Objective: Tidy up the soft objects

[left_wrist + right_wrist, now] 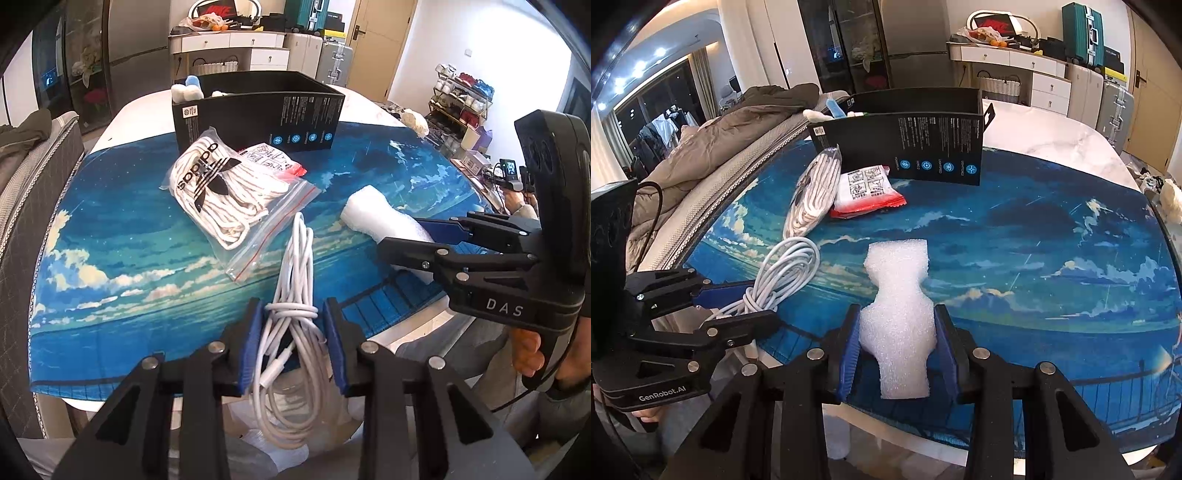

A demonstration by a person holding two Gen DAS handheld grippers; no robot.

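Your white table (1052, 129) carries a blue sky-print mat (129, 229) that covers most of its near half.

At the far edge of the mat stands your black box (258, 118), open at the top, with a few soft white and blue items (186, 88) showing at its far left corner.

Just in front of the box, on the mat, lies a clear zip bag of white rope (218, 192); a small white and red packet (866, 194) lies touching it, close to the box wall.

Your right gripper (895, 332) is clamped on the white foam piece (897, 291), with both blue pads pressed into its narrow waist. The foam is at the near edge of the mat, right of the cable; whether it rests on the mat or is lifted cannot be told.

Your left gripper (293, 339) is clamped on the coiled white cable (295, 295), pads pressing either side of the wrapped middle of the bundle. The far loops of the cable reach toward the zip bag; its near end hangs past the table edge.
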